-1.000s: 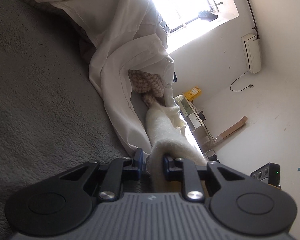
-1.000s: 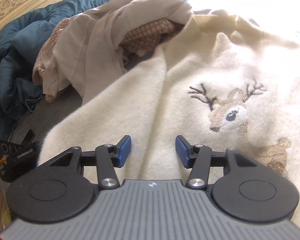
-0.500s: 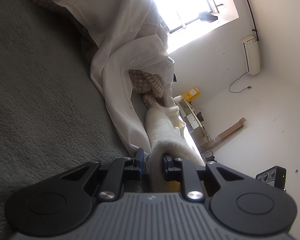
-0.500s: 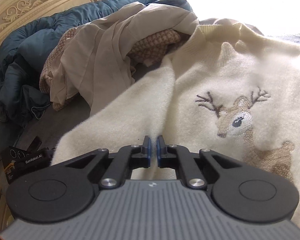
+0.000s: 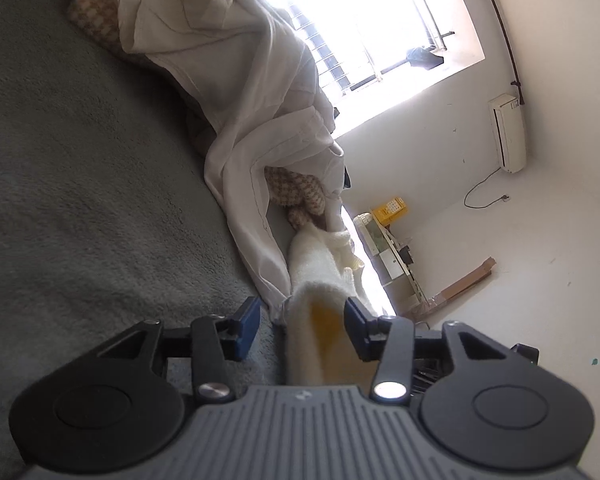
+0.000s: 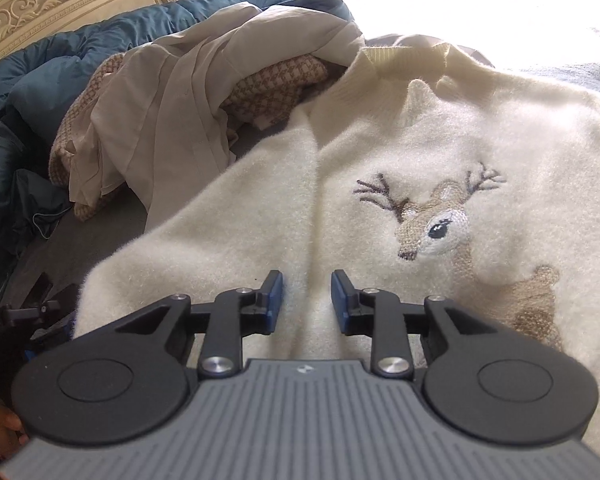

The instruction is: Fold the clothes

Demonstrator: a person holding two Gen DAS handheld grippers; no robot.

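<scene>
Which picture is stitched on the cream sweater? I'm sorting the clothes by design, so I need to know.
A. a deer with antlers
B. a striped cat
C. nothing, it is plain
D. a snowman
A: the right wrist view shows a deer with dark antlers and one dark eye embroidered on the front of the sweater.

Blown-out glare from the window (image 5: pixel 384 20), fisheye-bent edges, soft daylight elsewhere.

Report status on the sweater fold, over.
Left gripper opening, sweater sleeve between. Right gripper opening over cream sweater. Beige garment pile alongside.
</scene>
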